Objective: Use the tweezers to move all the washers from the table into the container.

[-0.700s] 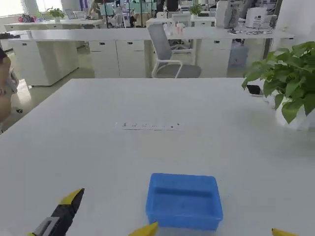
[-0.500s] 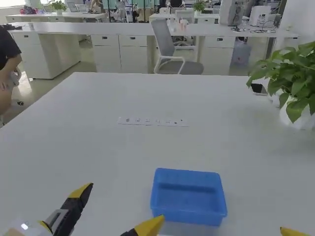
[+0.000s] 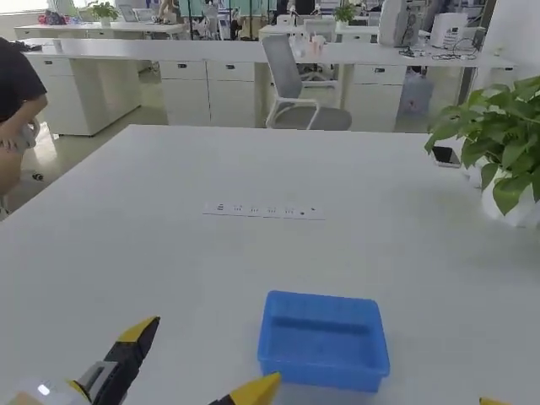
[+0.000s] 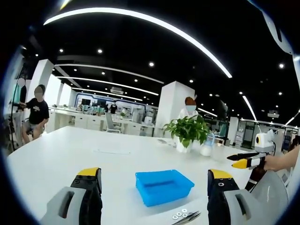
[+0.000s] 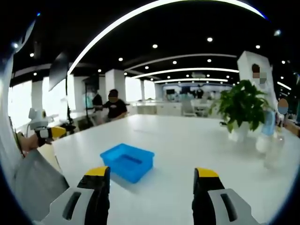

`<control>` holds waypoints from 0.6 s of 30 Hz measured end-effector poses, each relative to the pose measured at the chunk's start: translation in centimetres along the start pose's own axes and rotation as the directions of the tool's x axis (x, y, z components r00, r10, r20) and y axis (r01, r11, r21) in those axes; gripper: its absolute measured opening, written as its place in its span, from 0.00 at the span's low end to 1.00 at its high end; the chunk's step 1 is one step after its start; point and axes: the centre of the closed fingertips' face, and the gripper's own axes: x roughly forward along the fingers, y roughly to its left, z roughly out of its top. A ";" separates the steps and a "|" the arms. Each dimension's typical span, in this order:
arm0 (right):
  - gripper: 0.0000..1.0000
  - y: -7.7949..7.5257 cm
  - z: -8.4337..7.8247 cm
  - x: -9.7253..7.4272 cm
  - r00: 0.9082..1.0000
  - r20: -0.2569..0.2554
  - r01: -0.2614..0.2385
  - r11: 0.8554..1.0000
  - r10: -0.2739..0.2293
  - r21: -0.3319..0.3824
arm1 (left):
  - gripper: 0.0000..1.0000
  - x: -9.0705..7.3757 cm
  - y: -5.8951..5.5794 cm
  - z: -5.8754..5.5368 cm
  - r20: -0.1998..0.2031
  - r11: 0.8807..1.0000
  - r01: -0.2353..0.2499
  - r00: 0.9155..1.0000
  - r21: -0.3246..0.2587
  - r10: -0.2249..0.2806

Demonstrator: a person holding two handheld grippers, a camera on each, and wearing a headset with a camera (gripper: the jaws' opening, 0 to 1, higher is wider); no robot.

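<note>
- The white table (image 3: pixel 169 253) spreads wide under everything, bare across most of its top.
- The blue container (image 3: pixel 322 337) sits on it near the person, open side up. No washer can be made out inside.
- The left gripper (image 4: pixel 154 174) hangs low over the near edge of the table with its jaws spread wide and nothing between them. The container lies straight ahead in the gap.
- The right gripper (image 5: pixel 152 174) is also spread wide and carrying nothing. In its own view the container lies ahead and off to the left. In the left gripper view it is held up off the table, well out to the right.
- The tweezers (image 4: pixel 189 217) lie flat on the table on the near side of the container, low between the left gripper's jaws and closer to its right jaw. Their long axis runs slantwise across that view. Which end is the tip is too small to tell.
- The washers (image 4: pixel 179 214), a small cluster, lie on the table just beside the tweezers, short of the container.
- Judgement: the left gripper looks the nearer one to the tweezers. A pickup calls for going down and slightly right, with the jaws turned across that slanted axis.
</note>
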 end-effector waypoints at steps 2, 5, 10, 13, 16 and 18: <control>0.71 0.0 0.0 0.0 1.000 -0.002 0.000 1.000 0.000 0.000 | 0.95 0.0 0.1 0.0 0.000 1.000 0.000 1.000 -0.002 0.000; 0.71 -0.4 -0.3 0.0 1.000 -0.004 0.001 1.000 -0.001 0.001 | 0.95 0.0 0.0 0.0 -0.001 1.000 0.001 1.000 -0.002 -0.001; 0.71 -0.4 -0.5 0.1 1.000 -0.010 0.003 1.000 -0.003 -0.005 | 0.95 0.0 0.1 0.0 -0.001 1.000 0.002 1.000 -0.003 -0.002; 0.71 -0.4 -0.5 0.0 1.000 -0.011 0.007 1.000 -0.007 -0.006 | 0.95 0.0 0.2 -0.1 -0.001 1.000 0.002 1.000 -0.006 -0.002; 0.71 -0.4 -0.4 0.0 1.000 -0.010 0.010 1.000 -0.010 -0.004 | 0.95 0.0 0.2 -0.1 -0.002 1.000 0.002 1.000 -0.007 -0.002; 0.71 -0.4 -0.5 0.1 1.000 -0.013 0.010 1.000 -0.010 -0.004 | 0.95 0.0 0.4 -0.2 -0.003 1.000 0.000 1.000 -0.009 0.000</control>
